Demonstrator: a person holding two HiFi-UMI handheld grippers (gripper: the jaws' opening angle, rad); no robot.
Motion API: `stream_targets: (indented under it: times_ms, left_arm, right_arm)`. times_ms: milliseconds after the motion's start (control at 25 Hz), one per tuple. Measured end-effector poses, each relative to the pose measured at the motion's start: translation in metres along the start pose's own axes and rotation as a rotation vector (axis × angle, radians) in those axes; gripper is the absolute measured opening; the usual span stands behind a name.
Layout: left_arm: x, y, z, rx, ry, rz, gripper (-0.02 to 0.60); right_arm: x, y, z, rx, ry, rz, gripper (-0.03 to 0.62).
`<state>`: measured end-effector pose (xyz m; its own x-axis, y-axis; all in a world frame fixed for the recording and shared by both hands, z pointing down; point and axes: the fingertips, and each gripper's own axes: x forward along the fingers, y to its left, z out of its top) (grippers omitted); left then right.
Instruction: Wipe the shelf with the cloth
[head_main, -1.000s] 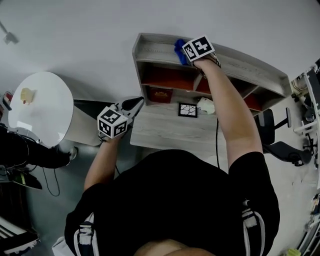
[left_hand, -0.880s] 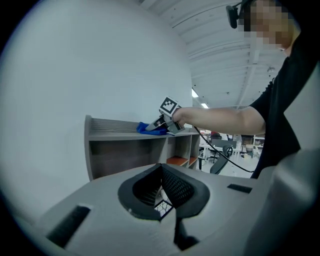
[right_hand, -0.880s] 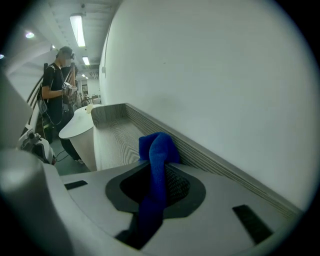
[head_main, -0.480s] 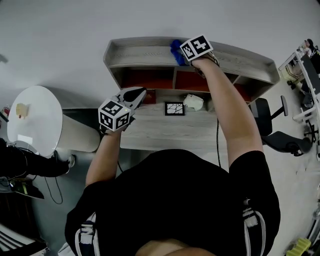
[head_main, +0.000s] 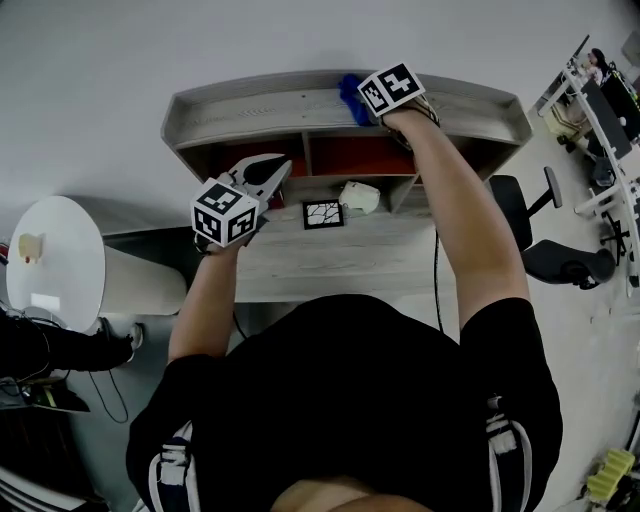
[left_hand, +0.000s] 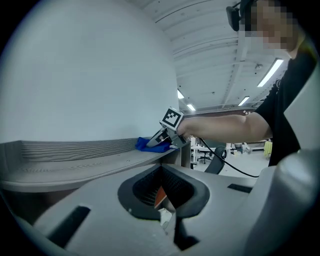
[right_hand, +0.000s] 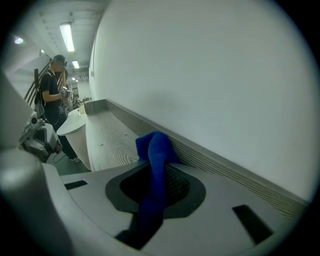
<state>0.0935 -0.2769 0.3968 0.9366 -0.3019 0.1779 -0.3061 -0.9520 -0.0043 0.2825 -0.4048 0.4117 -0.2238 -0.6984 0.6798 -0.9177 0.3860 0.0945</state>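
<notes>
The grey wooden shelf (head_main: 250, 105) stands on a desk against the white wall. A blue cloth (head_main: 349, 96) lies on the shelf's top board near its middle, and my right gripper (head_main: 358, 100) is shut on it. In the right gripper view the cloth (right_hand: 155, 160) hangs between the jaws over the shelf top (right_hand: 107, 137). My left gripper (head_main: 272, 168) hovers shut and holding nothing in front of the shelf's left compartment. From the left gripper view, the cloth (left_hand: 149, 144) and the right gripper (left_hand: 161, 137) sit further along the shelf top (left_hand: 75, 162).
On the desk (head_main: 330, 260) under the shelf stand a small picture frame (head_main: 322, 213) and a white object (head_main: 358, 196). A round white table (head_main: 50, 265) is at the left, an office chair (head_main: 545, 250) at the right. A person (right_hand: 52, 95) stands in the background.
My right gripper has dragged the cloth rightward along the shelf top, from its left part to about the middle. My left gripper has risen from the desk's left edge towards the shelf.
</notes>
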Motion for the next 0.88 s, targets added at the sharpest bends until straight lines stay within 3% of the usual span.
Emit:
stream_targets:
  times_ms: [360, 880]
  left_arm:
    - [0.054, -0.02, 0.013, 0.02, 0.002, -0.053, 0.016]
    - [0.131, -0.072, 0.013, 0.046, 0.021, -0.193, 0.017]
  right_arm:
    - [-0.045, -0.076, -0.047, 0.069, 0.005, -0.073, 0.061]
    - [-0.117, -0.189, -0.125, 0.125, 0.074, -0.259, 0.061]
